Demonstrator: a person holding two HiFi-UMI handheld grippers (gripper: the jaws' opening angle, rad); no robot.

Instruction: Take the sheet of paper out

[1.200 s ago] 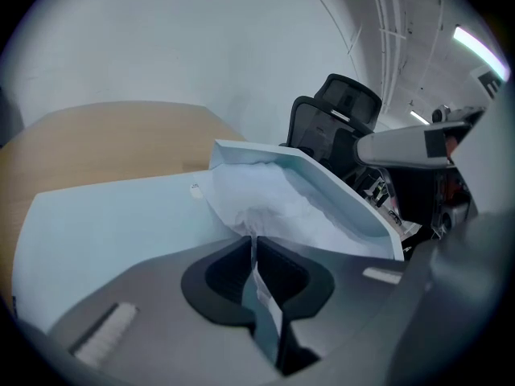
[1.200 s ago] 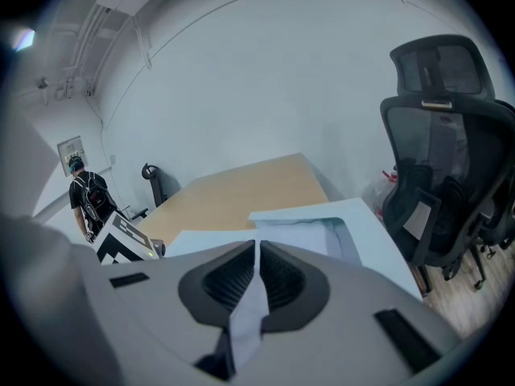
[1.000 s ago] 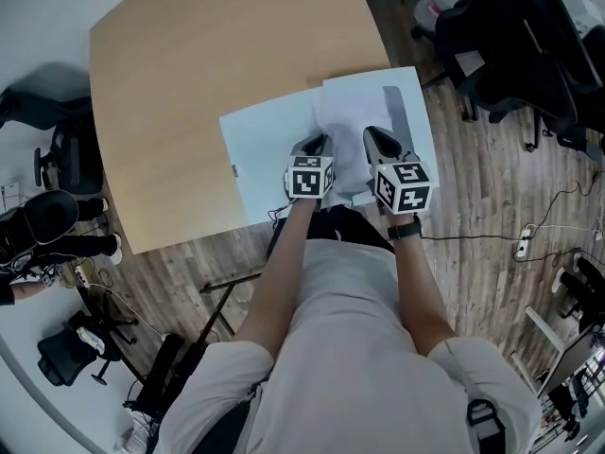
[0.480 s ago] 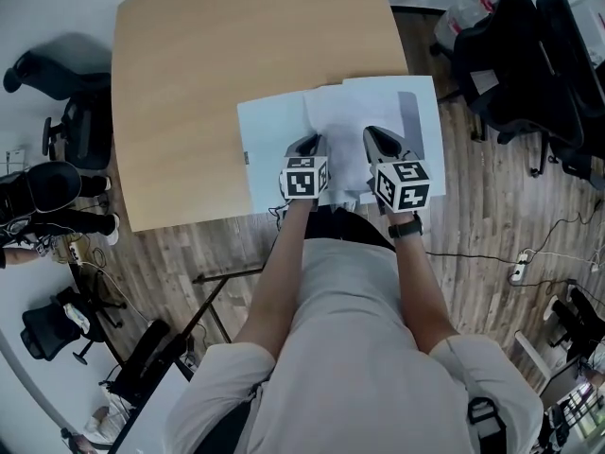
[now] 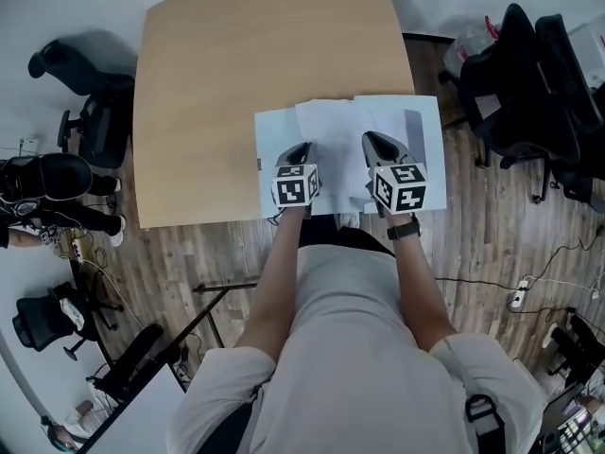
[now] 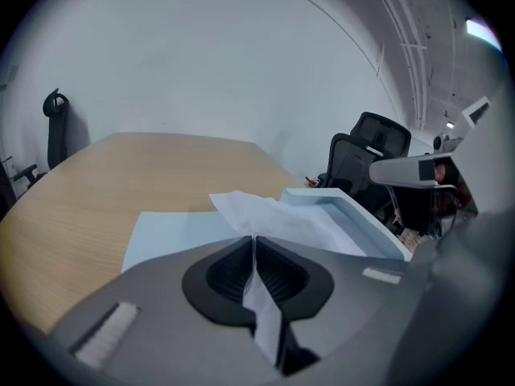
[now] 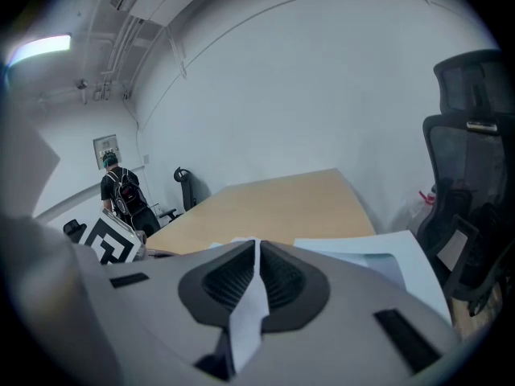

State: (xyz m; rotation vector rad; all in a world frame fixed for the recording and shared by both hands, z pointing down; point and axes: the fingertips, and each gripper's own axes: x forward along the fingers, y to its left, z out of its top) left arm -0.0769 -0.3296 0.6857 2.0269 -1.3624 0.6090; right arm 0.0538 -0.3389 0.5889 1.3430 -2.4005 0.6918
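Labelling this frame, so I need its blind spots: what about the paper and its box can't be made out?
Head view: where the sheet is pinched, hidden under the left gripper and right gripper.
Left gripper view: the floor of the box, covered by the sheet.
Right gripper view: most of the box, behind that gripper's own body.

The person wears a pale grey short-sleeved T-shirt (image 5: 345,348) and a black wristwatch (image 5: 405,227) on the right wrist. The grey-shelled left gripper (image 5: 301,149) and right gripper (image 5: 371,140) have black ribbed pads (image 6: 229,272), and each carries a white cube (image 5: 296,188) with black square markers.
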